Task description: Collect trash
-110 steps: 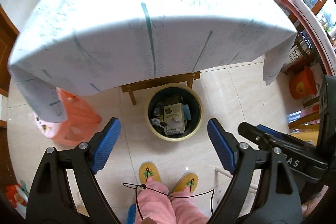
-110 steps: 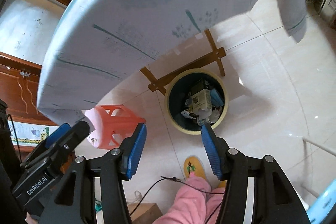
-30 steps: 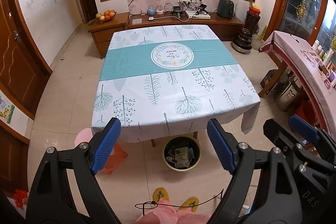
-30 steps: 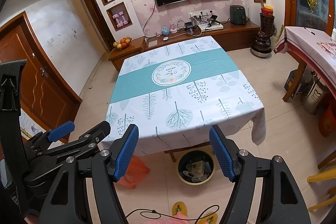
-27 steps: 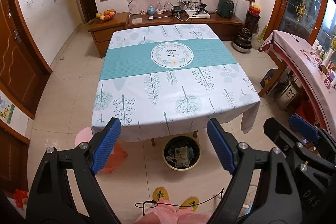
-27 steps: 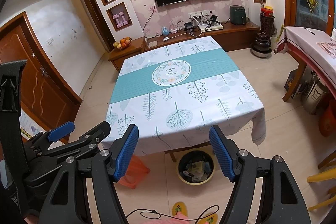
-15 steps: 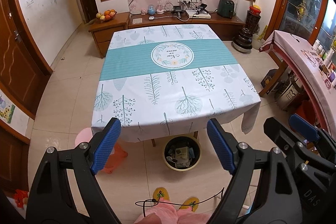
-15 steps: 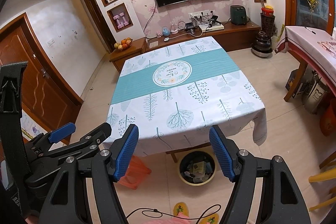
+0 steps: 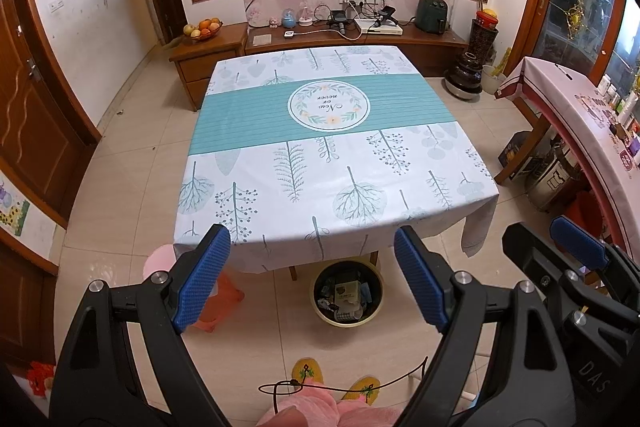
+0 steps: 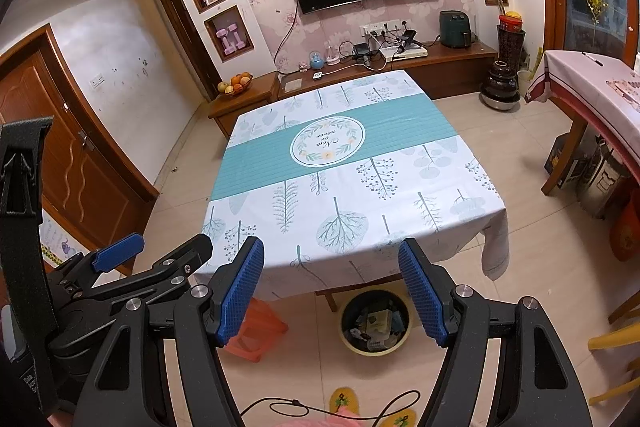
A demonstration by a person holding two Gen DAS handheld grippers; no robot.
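I look down over the square table under its white cloth with a teal band and printed trees; its top carries nothing. On the pale tiled floor, tucked under the table's near edge towards its right corner, stands the round dark waste bin with a yellow rim, holding cartons and wrappers. At the near left corner, partly under the cloth, sits an orange-pink plastic stool. My left claw has its blue-padded fingers spread wide apart, gripping nothing. My right claw stands just as wide, also empty. Below me are my yellow slippers and pink trouser legs.
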